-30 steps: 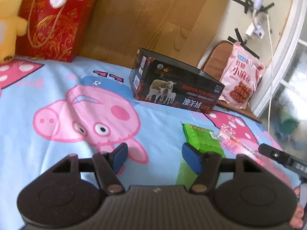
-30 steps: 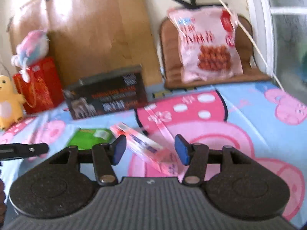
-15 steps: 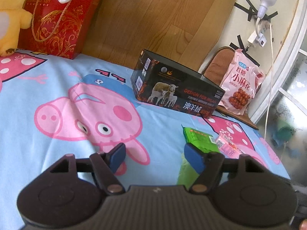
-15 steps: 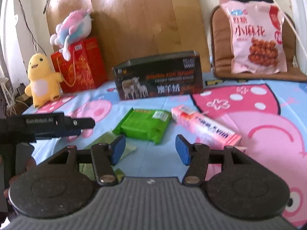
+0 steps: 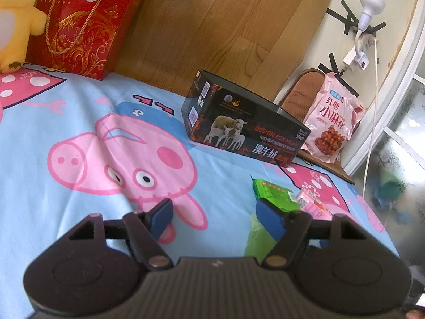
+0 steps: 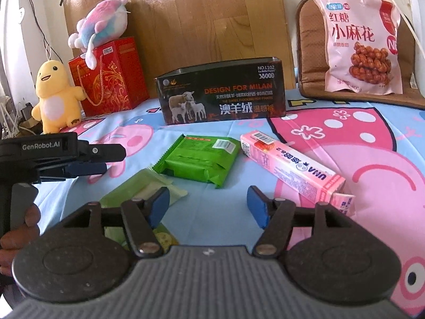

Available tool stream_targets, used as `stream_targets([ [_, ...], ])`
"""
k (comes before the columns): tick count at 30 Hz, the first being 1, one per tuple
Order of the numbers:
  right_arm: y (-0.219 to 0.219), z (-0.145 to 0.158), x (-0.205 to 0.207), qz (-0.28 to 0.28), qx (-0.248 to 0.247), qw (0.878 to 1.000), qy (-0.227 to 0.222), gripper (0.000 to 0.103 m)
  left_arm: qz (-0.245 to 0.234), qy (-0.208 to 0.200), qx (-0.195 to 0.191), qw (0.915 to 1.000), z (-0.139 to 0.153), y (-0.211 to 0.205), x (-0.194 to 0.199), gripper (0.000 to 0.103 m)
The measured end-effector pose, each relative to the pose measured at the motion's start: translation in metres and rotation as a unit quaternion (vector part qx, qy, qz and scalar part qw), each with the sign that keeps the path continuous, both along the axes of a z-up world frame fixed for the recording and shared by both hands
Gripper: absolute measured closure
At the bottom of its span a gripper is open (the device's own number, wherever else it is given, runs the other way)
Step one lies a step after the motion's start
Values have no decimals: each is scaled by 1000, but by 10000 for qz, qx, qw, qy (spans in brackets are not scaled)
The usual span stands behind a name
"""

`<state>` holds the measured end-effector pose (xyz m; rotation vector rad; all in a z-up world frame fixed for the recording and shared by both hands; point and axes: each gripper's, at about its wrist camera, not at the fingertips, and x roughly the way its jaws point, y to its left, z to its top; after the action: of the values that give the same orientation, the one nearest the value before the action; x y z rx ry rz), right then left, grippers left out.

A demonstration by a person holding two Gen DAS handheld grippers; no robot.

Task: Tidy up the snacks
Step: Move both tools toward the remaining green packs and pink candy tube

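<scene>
While the right gripper [image 6: 208, 204] jaws are opening over bare sheet, nothing is held; the left gripper [image 5: 215, 216] is likewise spread, empty. Green packet [image 6: 200, 160] lies beside pink box [image 6: 289, 168].

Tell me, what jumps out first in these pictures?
The bright cartoon-pig sheet fills both views. On it lie a green packet and, to its right, a pink box, with a black sheep box behind them. A big pink snack bag leans on a brown cushion at the back right.
</scene>
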<state>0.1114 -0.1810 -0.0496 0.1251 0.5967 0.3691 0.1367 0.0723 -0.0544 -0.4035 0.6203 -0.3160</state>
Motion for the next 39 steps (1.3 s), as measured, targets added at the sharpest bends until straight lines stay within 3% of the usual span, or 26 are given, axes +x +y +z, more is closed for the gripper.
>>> stream_targets([
  [39,4,0,7,43,-42,10000,-33,33,-25,13,-104,9999,-1,2,2,31],
])
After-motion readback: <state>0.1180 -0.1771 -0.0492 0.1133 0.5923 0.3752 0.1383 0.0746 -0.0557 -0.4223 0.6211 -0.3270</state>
